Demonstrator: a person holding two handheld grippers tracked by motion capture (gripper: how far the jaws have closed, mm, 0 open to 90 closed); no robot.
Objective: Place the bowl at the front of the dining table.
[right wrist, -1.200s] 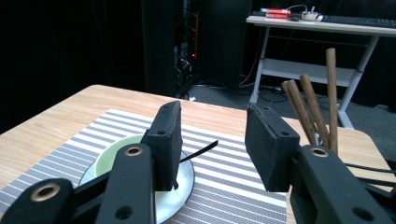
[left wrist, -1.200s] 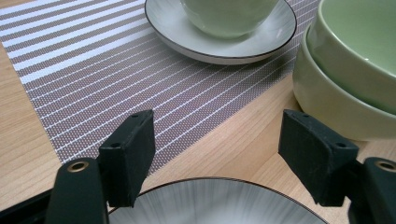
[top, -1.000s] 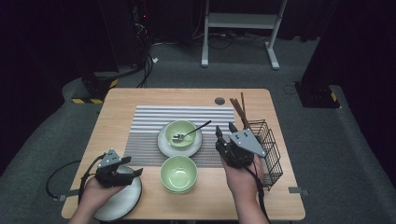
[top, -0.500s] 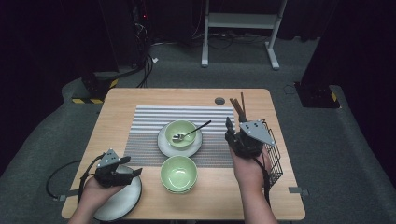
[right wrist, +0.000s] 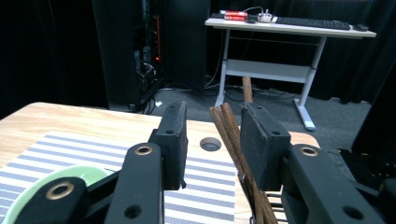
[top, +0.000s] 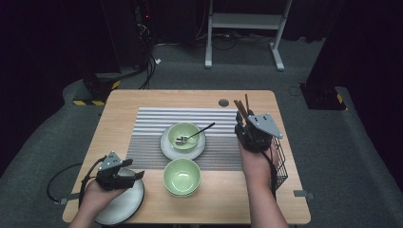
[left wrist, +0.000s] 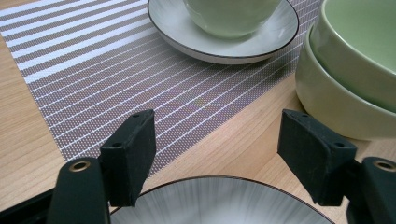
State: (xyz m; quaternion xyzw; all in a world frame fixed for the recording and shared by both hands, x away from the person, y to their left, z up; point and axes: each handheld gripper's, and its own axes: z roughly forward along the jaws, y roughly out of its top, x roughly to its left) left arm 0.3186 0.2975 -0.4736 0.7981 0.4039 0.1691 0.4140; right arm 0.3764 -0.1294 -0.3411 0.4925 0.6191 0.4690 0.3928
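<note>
Several brown chopsticks [top: 241, 108] stand upright in a black wire basket [top: 281, 164] at the table's right edge. My right gripper [top: 243, 124] reaches around them. In the right gripper view the chopsticks [right wrist: 229, 128] rise between the jaws of that gripper [right wrist: 215, 122], close to the right-hand pad and with a gap on the other side. These jaws have just been closing and do not press on the chopsticks. My left gripper [top: 138, 175] is open above the rim of a grey plate [left wrist: 219, 203] at the front left, with nothing between its jaws [left wrist: 222, 156].
A green bowl with a spoon [top: 190, 137] sits on a grey plate [top: 167, 148] in the middle of the striped mat [top: 152, 123]. Stacked green bowls [top: 182, 176] stand near the front edge. A round hole [top: 223, 102] is in the tabletop behind the mat.
My right gripper has moved right and away from me, from beside the mat up to the chopsticks, and its jaws have narrowed. The left gripper has stayed where it was.
</note>
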